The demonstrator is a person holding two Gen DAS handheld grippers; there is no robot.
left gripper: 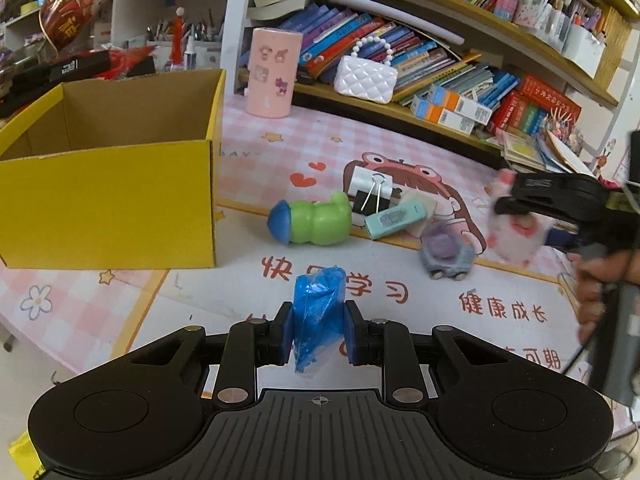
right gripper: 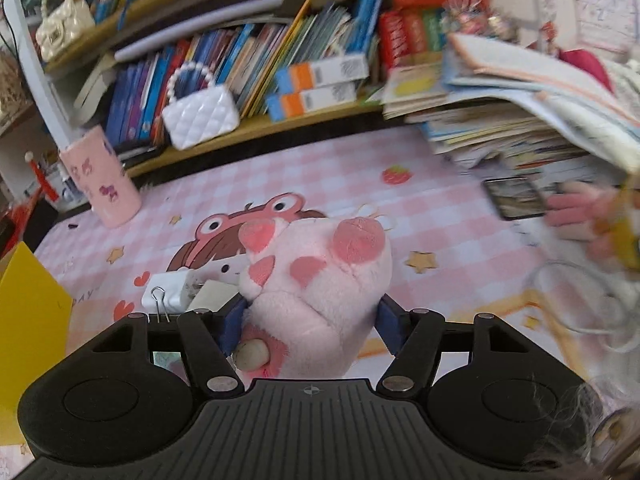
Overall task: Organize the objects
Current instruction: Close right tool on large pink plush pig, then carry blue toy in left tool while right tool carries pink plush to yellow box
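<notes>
My left gripper is shut on a crumpled blue plastic bag, held above the pink mat. An open yellow cardboard box stands to its left. My right gripper is shut on a pink plush toy and holds it above the mat; the right gripper and plush also show at the right of the left wrist view. On the mat lie a green and blue toy, a binder clip on white card, a mint eraser and a grey toy car.
A pink cylinder cup stands at the back by a bookshelf with a white quilted purse. A stack of books and a phone lie at the right. The mat's front edge is near the left.
</notes>
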